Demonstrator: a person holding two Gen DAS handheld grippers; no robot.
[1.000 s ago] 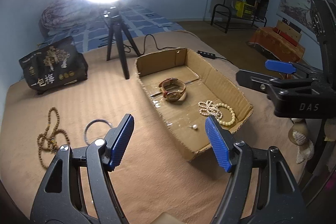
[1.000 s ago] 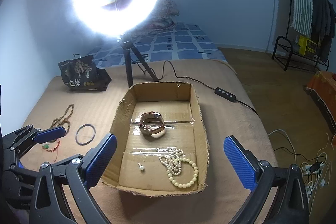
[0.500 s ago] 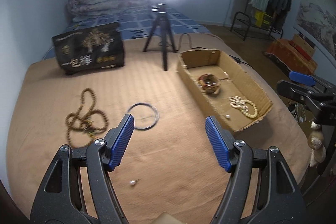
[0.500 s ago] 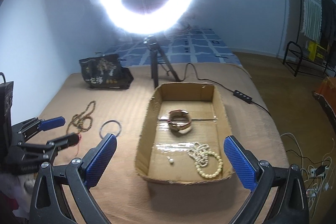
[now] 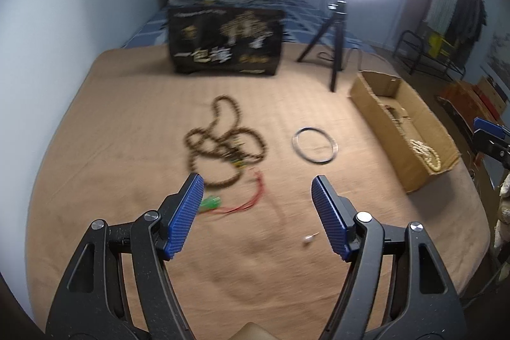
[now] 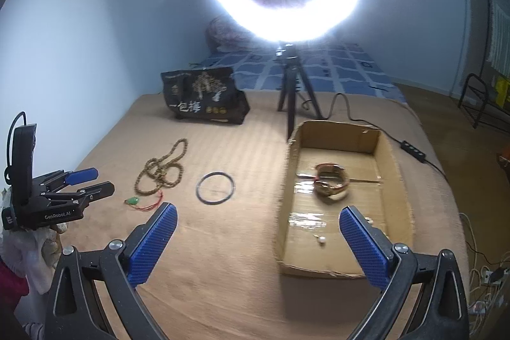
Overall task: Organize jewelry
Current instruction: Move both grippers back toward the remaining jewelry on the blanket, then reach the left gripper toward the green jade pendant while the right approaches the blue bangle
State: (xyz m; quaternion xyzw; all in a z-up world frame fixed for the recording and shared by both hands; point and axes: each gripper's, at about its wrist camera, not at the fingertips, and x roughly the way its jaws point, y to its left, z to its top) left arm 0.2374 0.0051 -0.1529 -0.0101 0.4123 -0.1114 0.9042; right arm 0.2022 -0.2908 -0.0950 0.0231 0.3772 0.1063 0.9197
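My left gripper (image 5: 257,190) is open and empty above the brown bedcover, just short of a green pendant on a red cord (image 5: 210,202). A brown bead necklace (image 5: 223,139) and a thin metal bangle (image 5: 314,145) lie beyond it, and a small pearl earring (image 5: 308,239) lies by its right finger. My right gripper (image 6: 258,219) is open and empty at the near left corner of a cardboard tray (image 6: 287,180). The tray holds a watch (image 6: 331,184) and a pearl earring (image 6: 321,240); a pearl bracelet (image 5: 427,153) shows in the left wrist view.
A ring light on a tripod (image 6: 288,82) stands behind the tray, with its cable and switch (image 6: 412,147) running right. A black printed bag (image 6: 204,99) stands at the back. The bed edge drops off at the right, with cables on the floor (image 6: 478,270).
My left gripper has swung left, away from the tray, to the loose jewellery on the bedcover. The right gripper's view has shifted so the tray sits further right.
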